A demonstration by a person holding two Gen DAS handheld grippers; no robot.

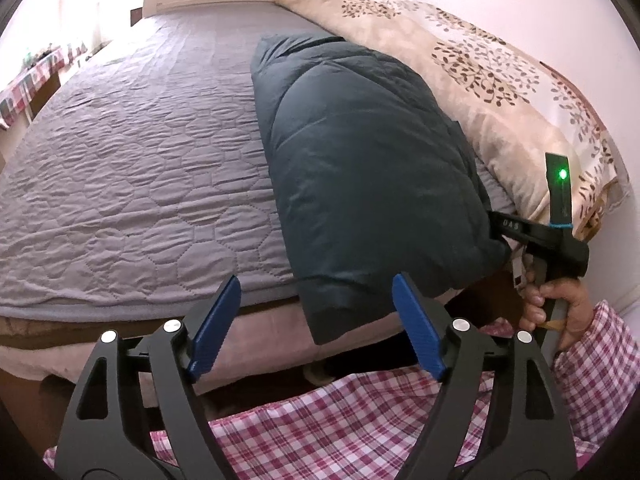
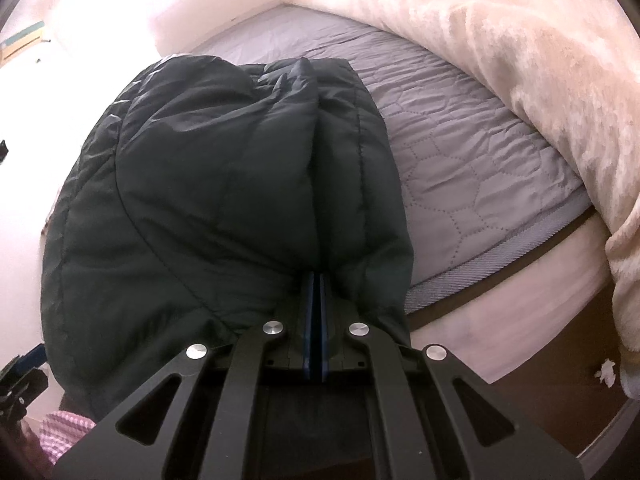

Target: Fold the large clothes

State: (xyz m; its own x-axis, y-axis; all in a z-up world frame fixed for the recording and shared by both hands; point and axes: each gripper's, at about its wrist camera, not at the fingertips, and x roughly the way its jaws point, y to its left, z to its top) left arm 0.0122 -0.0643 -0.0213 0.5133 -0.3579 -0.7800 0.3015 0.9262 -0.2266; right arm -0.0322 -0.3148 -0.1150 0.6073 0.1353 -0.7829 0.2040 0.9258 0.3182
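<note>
Bed point(image 1: 120, 160) holds dark jacket point(image 1: 360, 160), lengthwise headboard-to-foot, hem overhanging edge

A dark green quilted jacket point(image 1: 360, 152) is lying folded lengthwise into a long puffy bundle on the grey quilted bed point(image 1: 132, 168), running along beside the floral duvet point(image 1: 480, 64), with its ribbed near end hanging over the bed's front edge.
</note>
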